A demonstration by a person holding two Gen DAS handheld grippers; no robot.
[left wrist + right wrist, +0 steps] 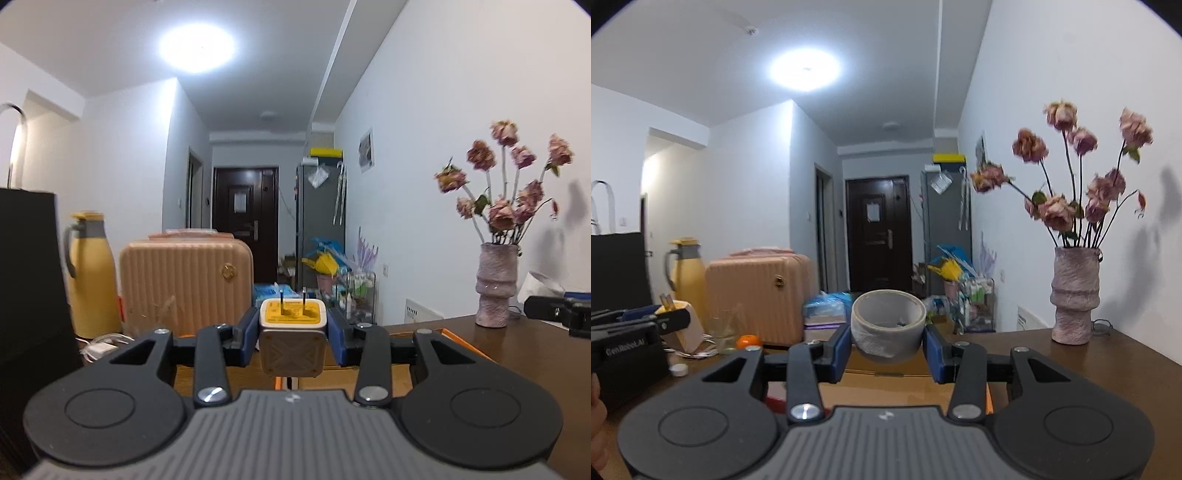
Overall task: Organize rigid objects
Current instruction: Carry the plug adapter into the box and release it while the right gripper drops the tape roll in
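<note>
Both grippers carry a load above the brown surface [1108,369].

Our left gripper [293,332] is clamped on a white-and-yellow plug adapter [293,325], its two prongs standing upright, the blue pads [246,332] pressing its sides. Our right gripper [887,339] is closed around a roll of grey tape [887,326], held with its open core facing up. Taking the pink vase [1073,295] of dried roses as our landmark, both loads hang to its left, lifted clear of the surface. An orange-edged cardboard box [897,384] lies under the tape, left of the vase. Farther left stand a peach suitcase [757,295], then a yellow thermos [685,273]. The vase itself rests on the surface beside the white wall.
</note>
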